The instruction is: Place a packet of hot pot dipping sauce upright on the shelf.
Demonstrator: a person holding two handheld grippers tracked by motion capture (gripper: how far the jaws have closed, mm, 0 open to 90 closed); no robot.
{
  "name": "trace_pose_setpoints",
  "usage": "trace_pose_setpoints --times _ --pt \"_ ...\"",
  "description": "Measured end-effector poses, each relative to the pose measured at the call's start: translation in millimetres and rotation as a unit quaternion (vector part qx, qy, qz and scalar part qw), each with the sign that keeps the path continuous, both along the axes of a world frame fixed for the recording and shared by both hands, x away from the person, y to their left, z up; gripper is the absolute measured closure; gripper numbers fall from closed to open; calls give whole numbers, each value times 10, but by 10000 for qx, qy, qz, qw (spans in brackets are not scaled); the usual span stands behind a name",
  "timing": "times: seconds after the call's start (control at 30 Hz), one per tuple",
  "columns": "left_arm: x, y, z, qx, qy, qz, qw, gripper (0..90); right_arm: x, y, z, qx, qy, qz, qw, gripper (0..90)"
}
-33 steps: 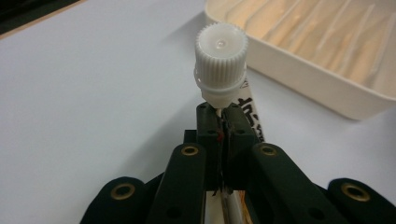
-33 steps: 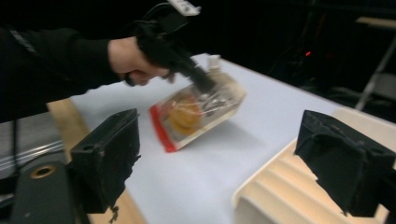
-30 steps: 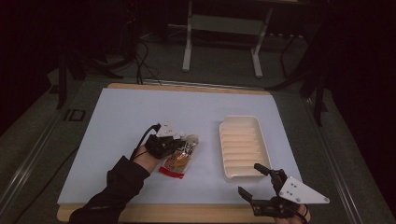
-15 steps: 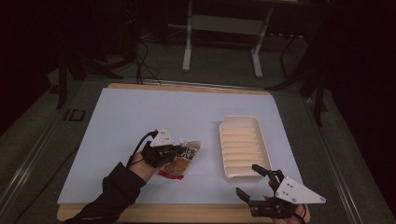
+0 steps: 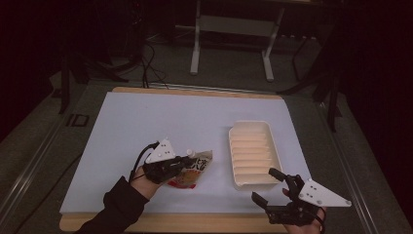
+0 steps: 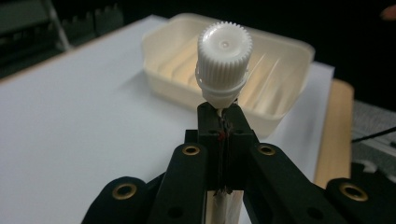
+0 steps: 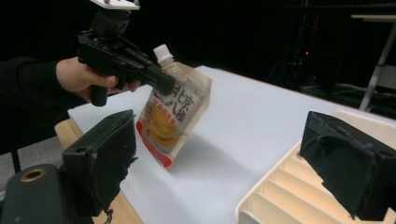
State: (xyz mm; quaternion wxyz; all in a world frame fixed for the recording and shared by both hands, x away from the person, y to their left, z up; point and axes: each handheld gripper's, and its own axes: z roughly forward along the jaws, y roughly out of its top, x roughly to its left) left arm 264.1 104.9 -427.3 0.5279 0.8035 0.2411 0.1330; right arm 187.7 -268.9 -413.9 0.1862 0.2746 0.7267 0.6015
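A clear spouted pouch point(image 5: 194, 170) with red and yellow print and a white screw cap point(image 6: 224, 55) hangs tilted from my left gripper point(image 5: 185, 162). That gripper point(image 6: 223, 122) is shut on the pouch's top seam just below the cap. In the right gripper view the pouch point(image 7: 173, 116) has its bottom corner at or just above the white sheet. A cream ribbed tray point(image 5: 249, 125) lies to its right. My right gripper point(image 5: 267, 185) is open by the tray's near end. Its jaws have just been opening, with nothing between them.
The white sheet point(image 5: 146, 122) covers a wooden table whose bare edge point(image 5: 195, 222) shows at the front. A metal stand point(image 5: 229, 24) and cables are on the floor beyond the far edge. The person's dark sleeve point(image 5: 122, 204) comes in at bottom left.
My left gripper has raised the pouch by its top and carried it a little right, toward the tray. The right gripper has stayed in place, its jaws slightly wider.
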Motion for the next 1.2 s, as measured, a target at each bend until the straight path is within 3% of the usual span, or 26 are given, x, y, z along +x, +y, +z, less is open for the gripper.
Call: trace_pose_setpoints --times 0.03,0.07,0.17,0.47,0.57,0.7,0.77,0.9,0.93,1.2 --pt "0 0 0 0 0 0 10000 884 0 0 0 0 0 0 10000 105" --pt "-47 -1 57 -196 -109 -19 9997 884 -2 0 25 -27 -18 32 10000 105" --pt "-96 -5 118 -474 -244 -30 9986 884 11 -18 124 -25 -71 101 9999 105" --pt "-142 -60 231 -985 -395 -128 9943 884 143 65 364 -159 -208 354 9990 144" --pt "-166 -80 251 -1247 -505 -200 9907 884 217 111 460 -146 -212 484 9985 159" --pt "-193 -94 218 -1773 -658 -455 9809 884 318 183 577 -134 -240 614 9977 178" --pt "-206 -119 203 -1900 -703 -526 9778 885 371 223 619 -141 -253 647 9975 187" --pt "-218 -196 191 -1974 -725 -633 9756 884 464 331 603 -164 -147 738 9970 223" --pt "-204 -209 184 -2008 -652 -696 9750 885 480 358 589 -192 -118 752 9969 238" --pt "-202 -308 130 -1983 -610 -695 9758 884 548 482 572 -342 -116 1028 9941 481"
